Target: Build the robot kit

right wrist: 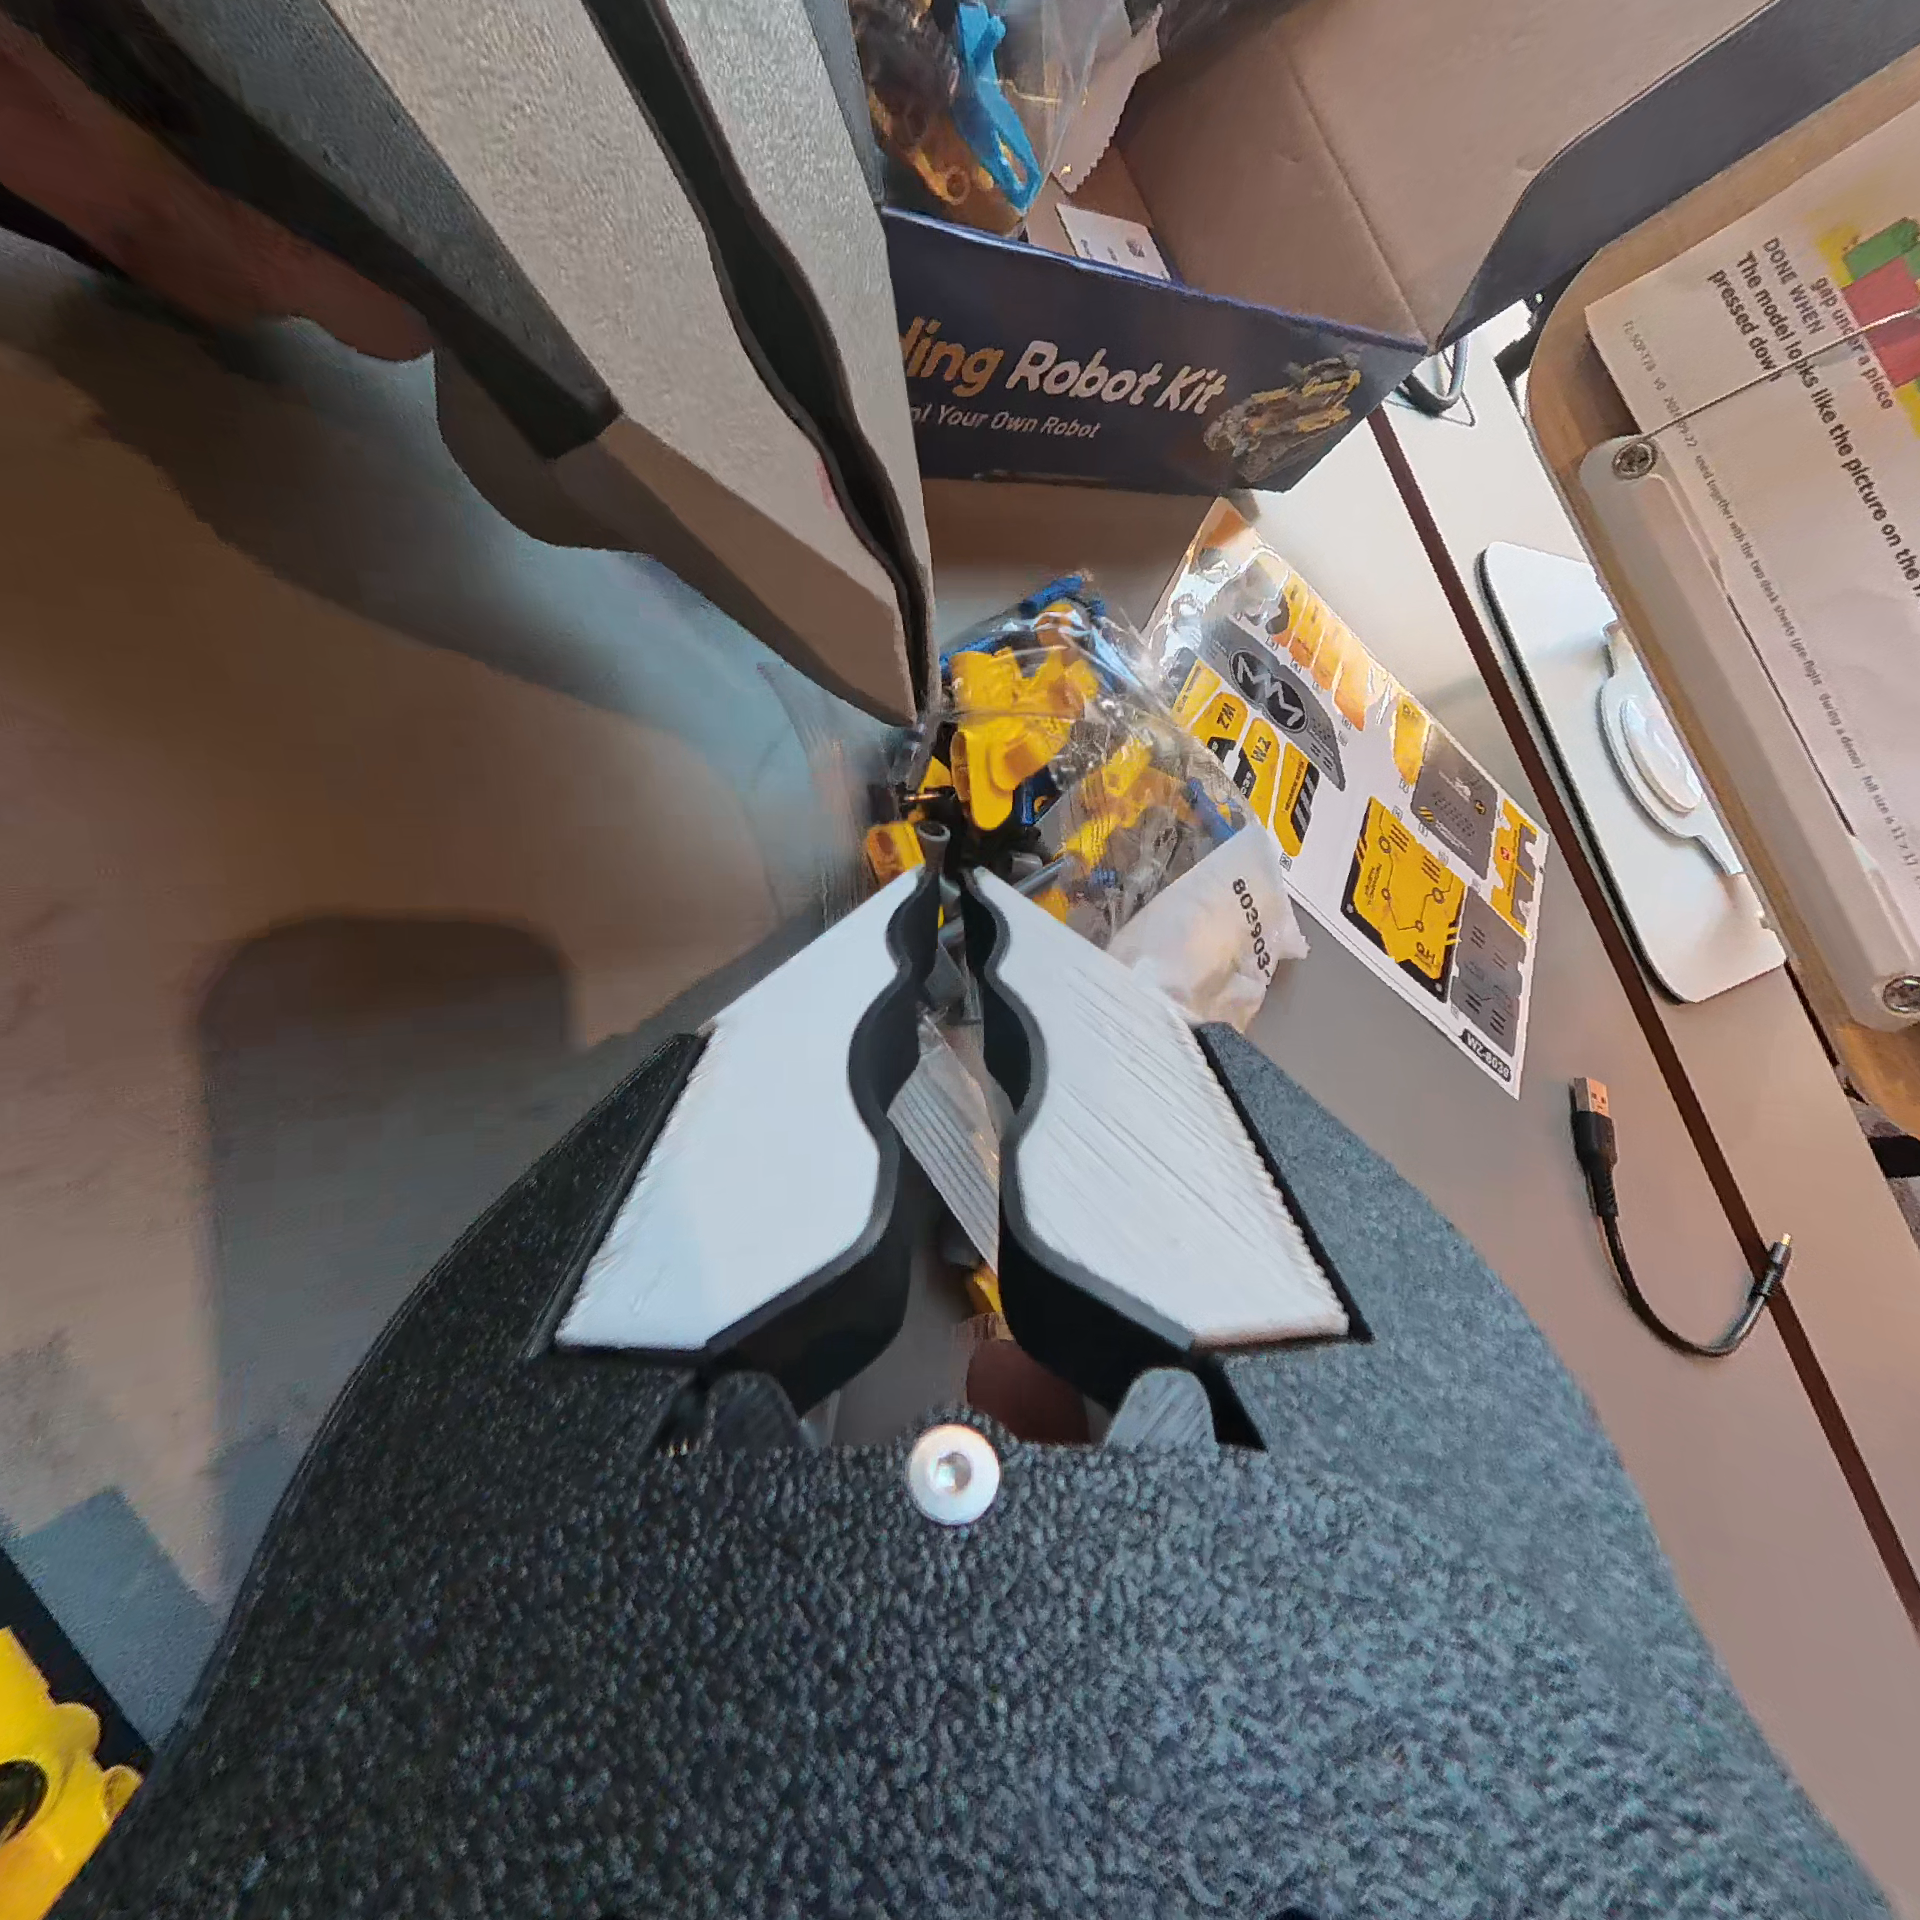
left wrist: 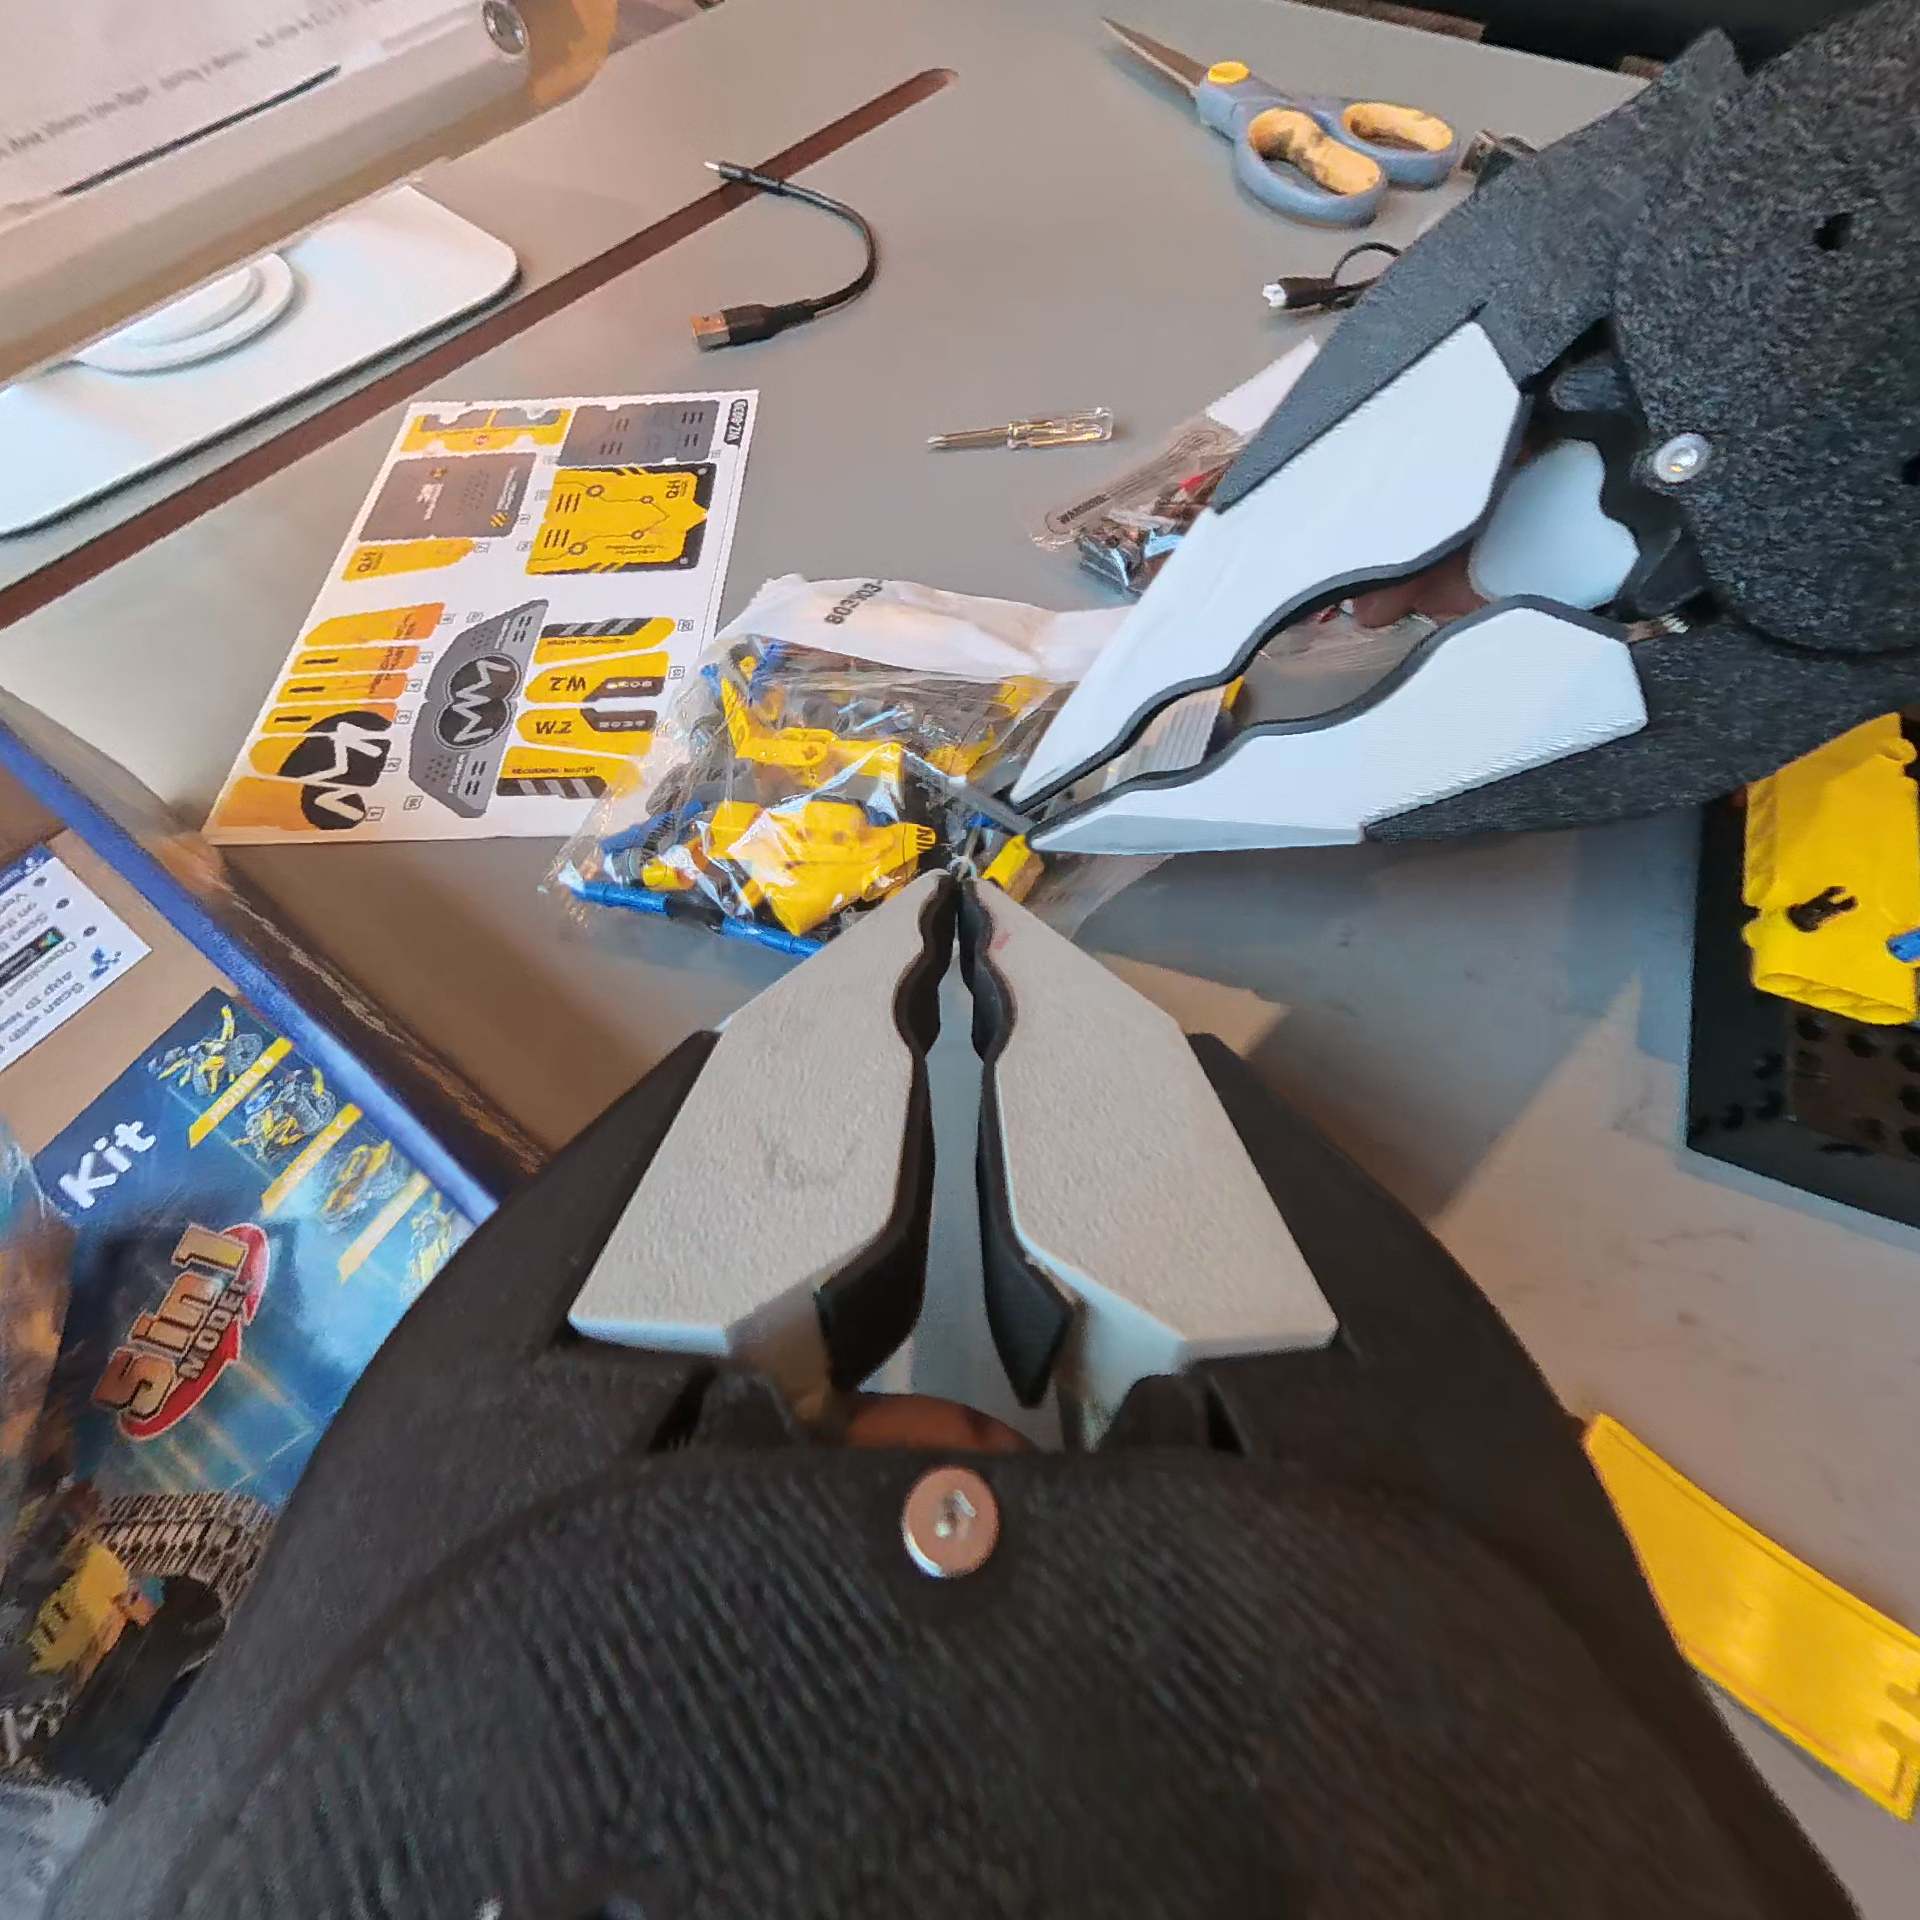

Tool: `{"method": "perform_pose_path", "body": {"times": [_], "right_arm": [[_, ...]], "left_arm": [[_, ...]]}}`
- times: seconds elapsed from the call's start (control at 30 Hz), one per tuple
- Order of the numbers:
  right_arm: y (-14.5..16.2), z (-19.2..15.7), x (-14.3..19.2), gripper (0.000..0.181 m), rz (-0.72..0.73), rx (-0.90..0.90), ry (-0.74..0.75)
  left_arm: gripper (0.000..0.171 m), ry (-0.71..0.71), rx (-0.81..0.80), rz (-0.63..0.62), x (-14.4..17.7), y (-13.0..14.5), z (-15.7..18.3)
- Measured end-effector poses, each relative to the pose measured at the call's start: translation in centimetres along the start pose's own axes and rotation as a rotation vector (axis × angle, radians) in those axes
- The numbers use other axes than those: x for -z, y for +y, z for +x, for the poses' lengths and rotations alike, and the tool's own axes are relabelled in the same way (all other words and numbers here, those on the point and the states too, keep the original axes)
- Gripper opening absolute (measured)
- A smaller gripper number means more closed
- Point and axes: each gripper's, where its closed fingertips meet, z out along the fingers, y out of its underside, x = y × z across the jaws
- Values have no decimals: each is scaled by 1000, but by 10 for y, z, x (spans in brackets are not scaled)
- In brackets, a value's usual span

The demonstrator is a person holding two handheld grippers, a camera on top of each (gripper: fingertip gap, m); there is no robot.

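Both hand-held grippers are meeting at the clear plastic bag of yellow and blue building pieces (left wrist: 810,790), lying mid-frame on the grey desk (left wrist: 1039,312). The left hand-held gripper (left wrist: 954,891) is pinching the bag's near edge with its fingers closed, while the right hand-held gripper (left wrist: 1023,821) is reaching in from the right of the frame, clamped on the bag's corner just beside it.

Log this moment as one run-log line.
left gripper: shut on bag | right gripper: shut on bag | near: sticker sheet, box

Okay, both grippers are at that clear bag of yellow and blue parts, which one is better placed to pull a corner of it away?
Probably the left gripper: its tips look pinched shut on the plastic bag edge. The right gripper looks shut on the same corner, with a small grey piece at its tips, so the difference is slight.
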Motion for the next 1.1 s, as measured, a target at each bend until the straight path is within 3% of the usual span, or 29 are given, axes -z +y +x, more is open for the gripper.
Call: {"method": "perform_pose_path", "body": {"times": [0.33,0.47,0.73,0.9,1.1], "right_arm": [[15,3,-1,11,-107,-22,26],[22,-4,-4,13,-143,-112,-35],[15,-8,1,8,-93,-143,-93],[13,8,5,8,-56,-172,-32],[5,26,9,7,-24,-54,123]], "left_arm": [[0,73,4,-22,0,4,9],[0,90,1,-51,-2,9,13],[0,79,8,-78,-3,15,9],[0,88,2,-75,-2,15,9],[0,108,-9,-10,1,2,16]]}}
